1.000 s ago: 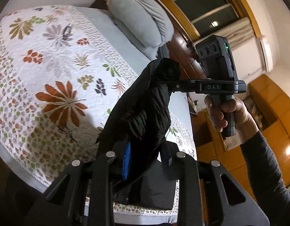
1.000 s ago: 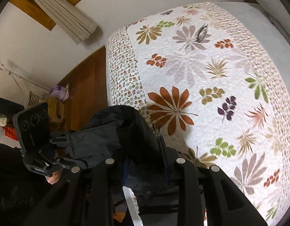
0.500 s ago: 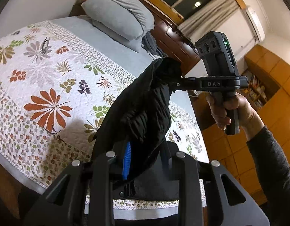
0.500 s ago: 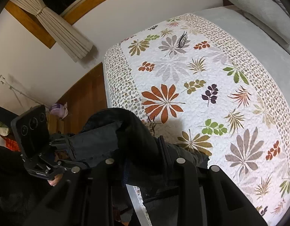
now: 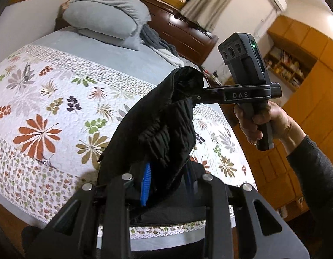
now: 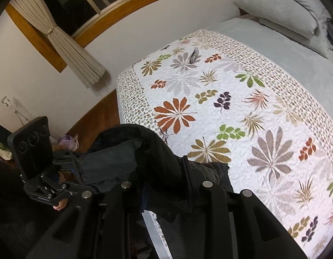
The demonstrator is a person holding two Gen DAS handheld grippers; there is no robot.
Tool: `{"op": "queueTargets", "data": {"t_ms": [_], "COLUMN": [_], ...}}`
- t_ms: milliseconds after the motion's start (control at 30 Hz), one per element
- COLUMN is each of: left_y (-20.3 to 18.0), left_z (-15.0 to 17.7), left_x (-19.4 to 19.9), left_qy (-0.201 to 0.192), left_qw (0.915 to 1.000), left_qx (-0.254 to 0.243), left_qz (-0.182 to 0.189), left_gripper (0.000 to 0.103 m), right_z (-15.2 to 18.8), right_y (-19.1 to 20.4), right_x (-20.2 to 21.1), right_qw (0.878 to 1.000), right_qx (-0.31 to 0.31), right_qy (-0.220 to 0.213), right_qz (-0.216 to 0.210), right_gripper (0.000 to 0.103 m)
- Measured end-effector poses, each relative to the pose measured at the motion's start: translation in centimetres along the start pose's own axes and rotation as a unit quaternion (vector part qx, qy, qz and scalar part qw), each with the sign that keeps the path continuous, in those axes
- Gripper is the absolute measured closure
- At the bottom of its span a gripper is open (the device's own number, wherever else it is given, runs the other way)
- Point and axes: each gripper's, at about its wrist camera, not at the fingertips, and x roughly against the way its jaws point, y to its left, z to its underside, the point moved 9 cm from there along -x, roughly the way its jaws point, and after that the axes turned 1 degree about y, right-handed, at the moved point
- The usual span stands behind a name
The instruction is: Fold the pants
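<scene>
Black pants [image 5: 162, 129] hang bunched in the air between my two grippers, above the near edge of the bed. In the left wrist view my left gripper [image 5: 166, 179] is shut on one end, and a blue pad [image 5: 146, 185] shows beside the cloth. My right gripper [image 5: 194, 92], held by a hand [image 5: 265, 125], is shut on the other end, higher and to the right. In the right wrist view the pants [image 6: 145, 144] drape over my right gripper [image 6: 166, 185], and my left gripper [image 6: 78, 164] clamps the cloth at the left. The rest of the pants hangs hidden below the fingers.
A floral quilt [image 5: 47, 108] [image 6: 231, 108] covers the bed, with grey pillows [image 5: 106, 19] [image 6: 281, 6] by a dark headboard [image 5: 183, 32]. Wooden cabinets [image 5: 306, 86] stand to the right. A curtained window [image 6: 75, 49] and wooden floor [image 6: 95, 118] lie left of the bed.
Both grippers have carried the pants sideways along the bed's near edge, and the left one has rolled. The pillows and headboard have come further into view. Both grips are unchanged.
</scene>
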Motion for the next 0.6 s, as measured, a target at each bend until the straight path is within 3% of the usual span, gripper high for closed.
{"op": "queueTargets", "data": {"t_ms": [433, 600], "left_y": [-4.0, -4.3], "left_z": [2.0, 2.4], "left_x": [-4.1, -4.3], "left_qy": [0.028, 0.018], "left_qw": [0.9963, 0.9939], "left_qx": [-0.073, -0.088], "left_qz": [-0.035, -0.064], "left_gripper": [0.078, 0.078], "right_z": [5.9, 6.0], "right_y": [-4.0, -4.3], "right_x": [1.8, 1.4], "right_qw": [0.999, 0.999], "right_qx": [-0.017, -0.012], "right_qy": [-0.035, -0.043], "right_qz": [-0.001, -0.013], "right_gripper": [0.075, 0.075]}}
